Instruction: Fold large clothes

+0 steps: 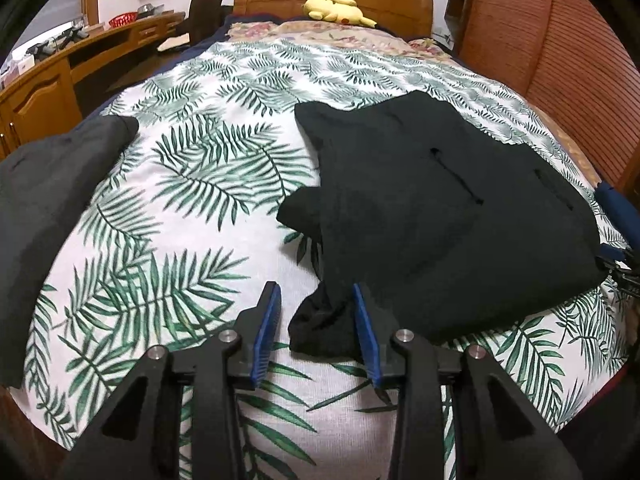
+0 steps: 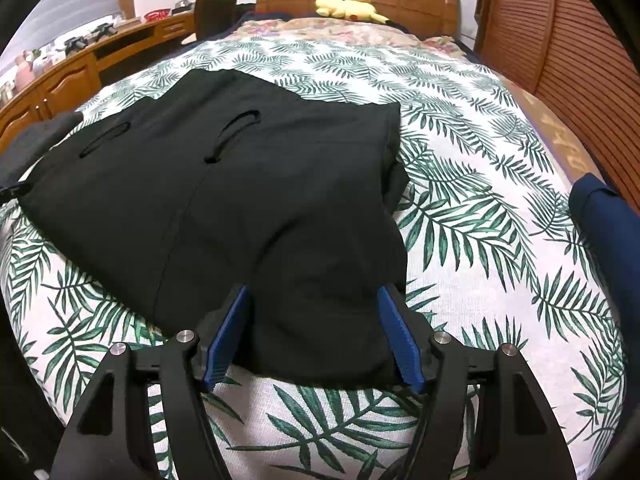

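A black garment (image 1: 440,200) lies partly folded on the leaf-print bed cover (image 1: 192,168), right of the middle in the left wrist view. My left gripper (image 1: 315,288) is open at its near left corner. A bunched flap of the black cloth sits between the blue pads (image 1: 267,320), against the right one and clear of the left. In the right wrist view the same black garment (image 2: 240,200) fills the middle. My right gripper (image 2: 313,290) stands wide over its near edge, with the hem between the pads (image 2: 226,340) and no squeeze visible.
A dark grey garment (image 1: 48,200) lies at the bed's left edge and a blue one (image 2: 600,232) at the right edge. A yellow plush toy (image 1: 336,8) rests by the wooden headboard. A wooden desk (image 1: 60,80) runs along the left, a slatted wardrobe (image 1: 540,40) along the right.
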The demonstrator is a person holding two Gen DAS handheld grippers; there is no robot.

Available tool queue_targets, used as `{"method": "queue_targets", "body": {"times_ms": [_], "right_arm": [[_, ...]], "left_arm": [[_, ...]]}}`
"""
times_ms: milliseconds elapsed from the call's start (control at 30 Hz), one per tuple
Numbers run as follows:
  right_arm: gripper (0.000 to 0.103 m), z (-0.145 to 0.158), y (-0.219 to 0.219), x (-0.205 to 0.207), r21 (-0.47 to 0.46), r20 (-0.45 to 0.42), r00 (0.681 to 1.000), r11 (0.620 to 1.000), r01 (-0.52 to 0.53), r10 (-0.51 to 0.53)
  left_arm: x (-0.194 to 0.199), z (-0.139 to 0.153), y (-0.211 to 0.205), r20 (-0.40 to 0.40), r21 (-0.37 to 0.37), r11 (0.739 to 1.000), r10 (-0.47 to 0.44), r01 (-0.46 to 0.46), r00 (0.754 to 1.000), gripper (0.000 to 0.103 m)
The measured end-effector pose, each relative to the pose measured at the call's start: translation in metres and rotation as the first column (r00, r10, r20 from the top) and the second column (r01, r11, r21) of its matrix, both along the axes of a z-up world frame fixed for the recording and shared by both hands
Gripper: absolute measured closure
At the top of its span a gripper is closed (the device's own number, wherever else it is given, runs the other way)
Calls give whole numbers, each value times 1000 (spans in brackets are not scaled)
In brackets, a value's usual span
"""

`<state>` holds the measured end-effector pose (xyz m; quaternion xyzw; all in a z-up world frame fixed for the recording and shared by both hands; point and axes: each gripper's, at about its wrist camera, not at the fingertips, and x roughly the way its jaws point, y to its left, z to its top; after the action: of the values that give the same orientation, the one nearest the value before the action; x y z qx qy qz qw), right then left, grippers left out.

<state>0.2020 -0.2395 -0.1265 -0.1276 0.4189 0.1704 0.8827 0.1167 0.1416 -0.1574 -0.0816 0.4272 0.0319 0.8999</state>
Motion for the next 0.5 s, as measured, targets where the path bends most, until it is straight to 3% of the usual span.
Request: {"method": "queue_targets", "body": {"times_ms": [100, 367, 500], "right_arm": [[34, 0, 0, 0, 3, 1, 1000, 1000, 3, -3], [34, 13, 6, -3, 4, 59, 998, 1000, -1, 1], [34, 19, 16, -6, -7, 97, 995, 1000, -26, 26]], "left_arm": [[0, -8, 1, -20, -40, 999, -2, 1, 1000, 67], [-4, -8, -2, -8, -49, 999, -12, 12, 1000, 68], [-8, -7, -1, 7, -77, 996, -34, 34, 999, 83]]}}
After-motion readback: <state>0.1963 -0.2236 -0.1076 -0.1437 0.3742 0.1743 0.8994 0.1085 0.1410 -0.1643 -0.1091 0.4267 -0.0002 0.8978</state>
